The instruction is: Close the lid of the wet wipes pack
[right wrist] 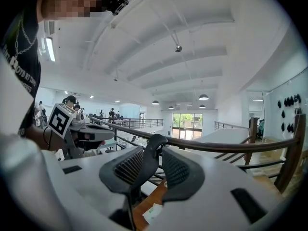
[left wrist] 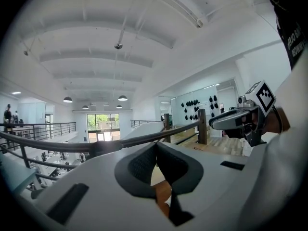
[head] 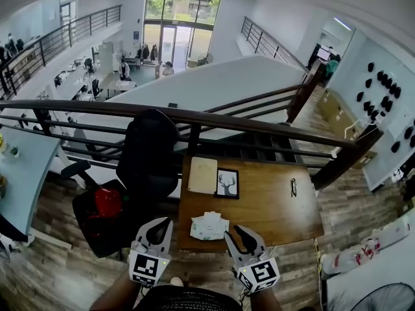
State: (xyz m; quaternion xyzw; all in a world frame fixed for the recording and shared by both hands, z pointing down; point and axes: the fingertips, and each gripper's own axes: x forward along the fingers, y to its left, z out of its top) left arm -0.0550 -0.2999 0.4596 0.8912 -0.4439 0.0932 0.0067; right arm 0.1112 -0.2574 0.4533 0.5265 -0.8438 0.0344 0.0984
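Closest to us are the two grippers, so jaws first. The left gripper (left wrist: 155,148) has its black pads pressed together at the tips with nothing between them. The right gripper (right wrist: 161,147) looks the same to us: tips meeting, empty.

We've got both held low and tight to the body, forearms (head: 118,297) just poking in at the bottom of the head view and marker cubes (head: 148,269) facing up at us. The jaws aim forward, tilted up enough that each gripper view catches the railing (head: 194,115) and ceiling (left wrist: 120,47) more than the tabletop. Neither gripper touches anything.

The pack (head: 209,227) lies flat at the near edge of the table (head: 285,219), between the two grippers and just ahead of them, apart from both. Its long axis runs left to right across the table. A white bit sticks up along its far side, maybe the lid (head: 211,218), but it's too small for us to call. One corner of the pack peeks out under the right jaws in the right gripper view.

Further back on the table are a pad (head: 203,175), a deer picture (head: 227,183) right beside it, and glasses (head: 293,186) well off to the right. A black chair (head: 148,154) sits left of the table.
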